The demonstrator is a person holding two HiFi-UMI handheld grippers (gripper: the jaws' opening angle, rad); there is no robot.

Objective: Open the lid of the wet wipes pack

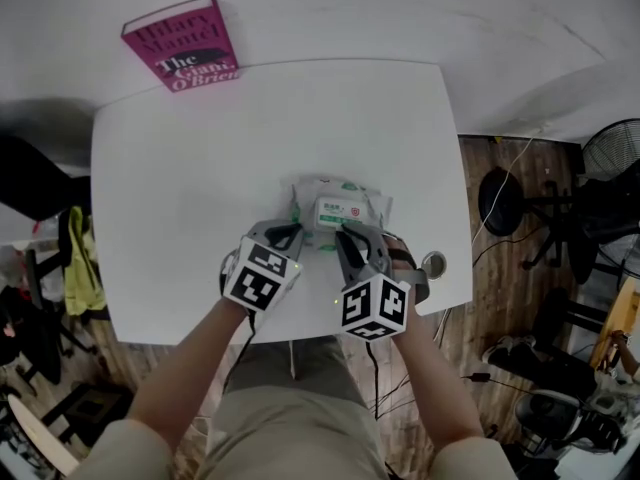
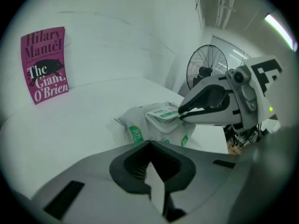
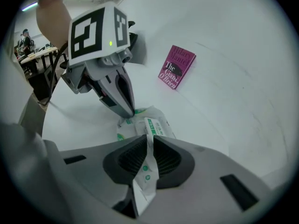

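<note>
White rounded bench [image 1: 170,198], with a soft white-and-green wet wipes pack [image 1: 335,190] pinched from the near side by two grippers.
Closest in, the left gripper [image 1: 295,232] has its jaws together on the pack's near left corner. The right gripper [image 1: 344,235] is clamped on a fold of the pack's film at the near edge, just in front of the rectangular lid [image 1: 340,211]. The pack lies near the middle of the bench, toward its near side. Farther off, a magenta paperback book [image 1: 182,43] shows beyond the bench's far left edge against a white backdrop.
</note>
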